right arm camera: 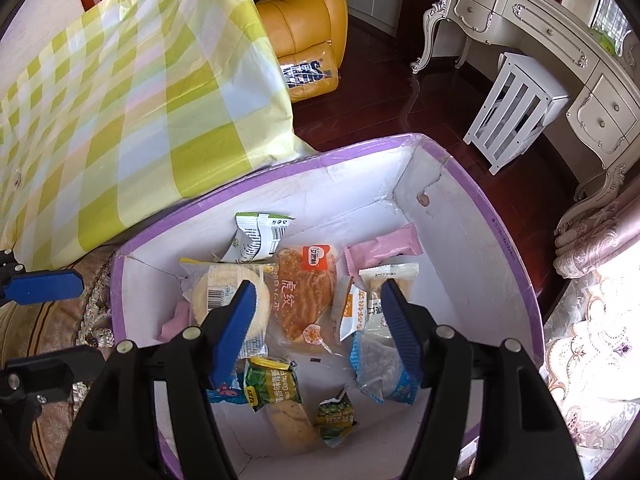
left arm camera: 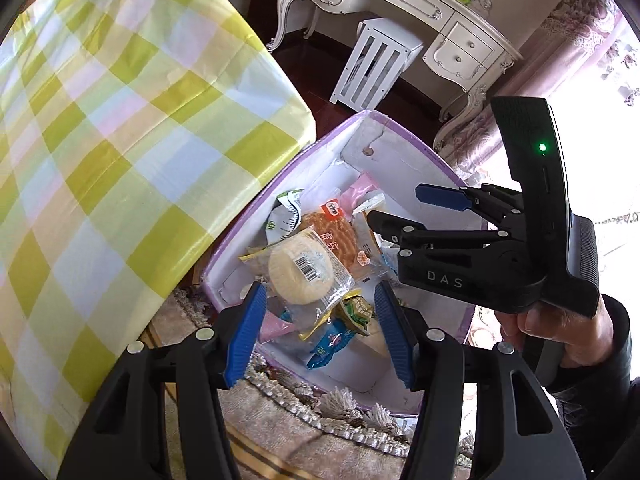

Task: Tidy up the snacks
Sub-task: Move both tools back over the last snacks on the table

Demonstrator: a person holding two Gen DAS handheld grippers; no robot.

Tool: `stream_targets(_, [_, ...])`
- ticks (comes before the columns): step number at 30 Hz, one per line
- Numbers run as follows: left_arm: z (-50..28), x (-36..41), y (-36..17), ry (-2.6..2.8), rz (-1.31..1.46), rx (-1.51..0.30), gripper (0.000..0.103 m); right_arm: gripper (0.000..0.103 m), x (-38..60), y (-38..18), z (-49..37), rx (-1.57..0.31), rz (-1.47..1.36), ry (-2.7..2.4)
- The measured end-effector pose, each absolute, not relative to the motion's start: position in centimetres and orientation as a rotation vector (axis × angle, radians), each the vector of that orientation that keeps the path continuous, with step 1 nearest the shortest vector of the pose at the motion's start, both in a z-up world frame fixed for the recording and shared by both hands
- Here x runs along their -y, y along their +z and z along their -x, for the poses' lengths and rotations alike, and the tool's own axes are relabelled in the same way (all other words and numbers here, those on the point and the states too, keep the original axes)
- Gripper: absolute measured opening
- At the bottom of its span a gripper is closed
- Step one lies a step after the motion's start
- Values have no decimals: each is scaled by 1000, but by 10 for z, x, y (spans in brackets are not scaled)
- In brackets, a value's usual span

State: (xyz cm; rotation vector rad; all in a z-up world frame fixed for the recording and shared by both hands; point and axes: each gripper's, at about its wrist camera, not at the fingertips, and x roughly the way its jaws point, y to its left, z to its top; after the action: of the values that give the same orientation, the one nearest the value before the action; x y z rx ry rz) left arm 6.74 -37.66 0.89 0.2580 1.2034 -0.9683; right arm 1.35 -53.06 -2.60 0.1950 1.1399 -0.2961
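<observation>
Purple-rimmed white box (right arm camera: 500,216), open-topped, holds wrapped snacks. Round pale cake (right arm camera: 230,300) lies flat beneath the left jaw; brown striped pastry (right arm camera: 306,296) lies between the jaws.

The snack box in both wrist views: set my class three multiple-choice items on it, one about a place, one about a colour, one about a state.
1. Where does the snack box stand?
A. on the dressing table
B. on the floor beside the checked-cloth table
C. on the yellow armchair

2. What colour is the box's rim?
A. purple
B. red
C. black

3. How is the right gripper over the box?
A. shut on a packet
B. open, holding nothing
C. out of view

Answers:
1 B: the box sits low on the carpet next to the checked tablecloth.
2 A: a purple band runs round its top edge.
3 B: its blue fingers stand apart above the round cake packet and the tiger-pattern bread, gripping neither.
</observation>
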Motion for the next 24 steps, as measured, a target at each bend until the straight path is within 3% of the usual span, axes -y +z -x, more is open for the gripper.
stream_targets(13, [-118, 220, 23, -647, -24, -1125, 55, 71, 479, -5, -51, -1125, -93, -198])
stream_targets(17, [-129, 157, 30, -530, -52, -1062, 75, 76, 453, 5, -68, -1106, -43, -144])
stream_targets(24, [-154, 85, 14, -403, -237, -1048, 83, 76, 402, 14, -102, -1089, 23, -34])
